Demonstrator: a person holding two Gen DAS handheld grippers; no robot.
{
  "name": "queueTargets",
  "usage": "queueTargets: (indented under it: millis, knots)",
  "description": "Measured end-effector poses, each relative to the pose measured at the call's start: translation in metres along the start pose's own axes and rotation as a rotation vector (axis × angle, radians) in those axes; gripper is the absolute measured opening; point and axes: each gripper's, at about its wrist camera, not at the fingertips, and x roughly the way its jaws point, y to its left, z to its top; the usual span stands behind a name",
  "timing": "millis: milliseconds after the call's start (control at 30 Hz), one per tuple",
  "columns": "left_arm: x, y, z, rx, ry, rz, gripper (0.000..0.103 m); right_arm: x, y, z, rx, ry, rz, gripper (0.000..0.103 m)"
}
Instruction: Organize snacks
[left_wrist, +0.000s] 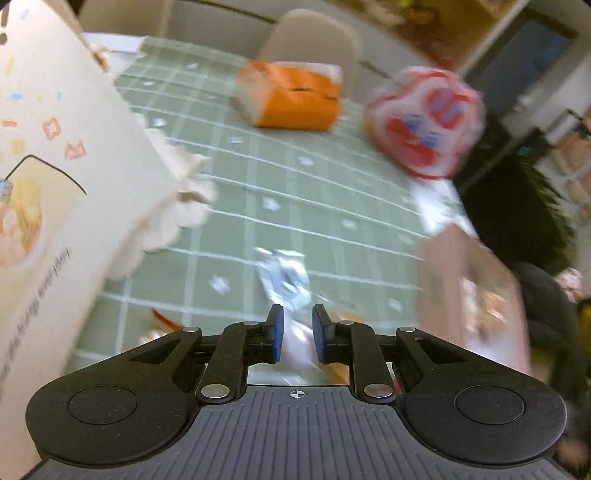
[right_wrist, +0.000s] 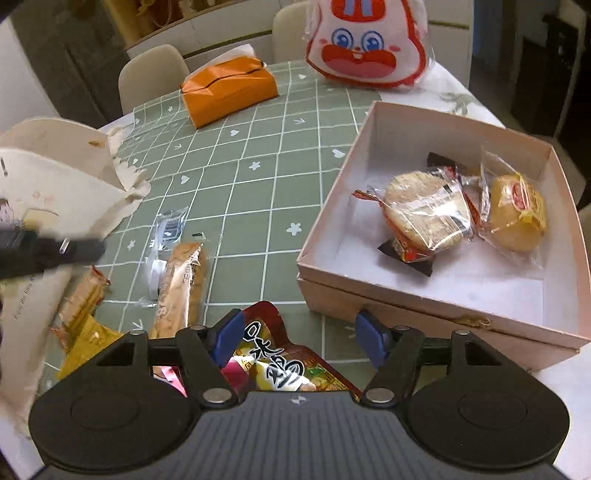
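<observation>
Green checked cloth (right_wrist: 258, 192) covers the table, with loose snacks lying at its near-left part. Right gripper (right_wrist: 297, 338) is spread wide, its blue pads apart, hovering above a dark red snack packet (right_wrist: 275, 354) with large white characters; nothing sits between the pads. Left gripper (left_wrist: 297, 334) has its pads drawn close with a narrow gap, and a pale clear wrapper (left_wrist: 286, 280) shows in and beyond that gap; motion blur prevents confirming whether it is pinched. On the cloth, well apart from the box, lie a long wrapped biscuit bar (right_wrist: 183, 280), a clear wrapper beside it (right_wrist: 166, 236), and yellow and orange packets (right_wrist: 83, 314) at the left edge. Pink open box (right_wrist: 436, 295) stands at the right and holds two wrapped pastries, one round and pale (right_wrist: 424, 210), one yellow (right_wrist: 517, 212). Torn cream paper bag (right_wrist: 55, 177) stands at the left. Further back are an orange tissue cover (right_wrist: 229, 88) and a rabbit-face bag (right_wrist: 365, 44).
</observation>
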Motion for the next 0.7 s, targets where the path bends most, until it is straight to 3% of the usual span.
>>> queueTargets:
  millis: [100,200,367,500,567,700]
  knots:
    - [0.029,0.007,0.009,-0.013,0.025,0.029,0.02,0.001,0.008,-0.017,-0.034,0.041,0.031,0.067]
    - [0.047,-0.001,0.011,0.035,0.034,0.035,0.02,-0.007,0.008,-0.038,-0.031,0.04,0.051,0.068]
    - [0.065,-0.027,-0.001,0.202,0.035,0.037,0.024,-0.022,0.016,-0.066,-0.084,0.068,0.032,0.063]
    - [0.063,-0.045,-0.016,0.319,0.074,0.005,0.025,-0.039,0.016,-0.065,-0.092,0.014,0.048,0.063]
    - [0.059,-0.05,-0.026,0.363,0.1,-0.017,0.025,-0.043,0.017,-0.059,-0.132,-0.028,0.021,0.072]
    - [0.049,-0.047,-0.039,0.356,0.166,-0.077,0.025,-0.026,0.022,-0.045,-0.279,-0.052,0.017,0.078]
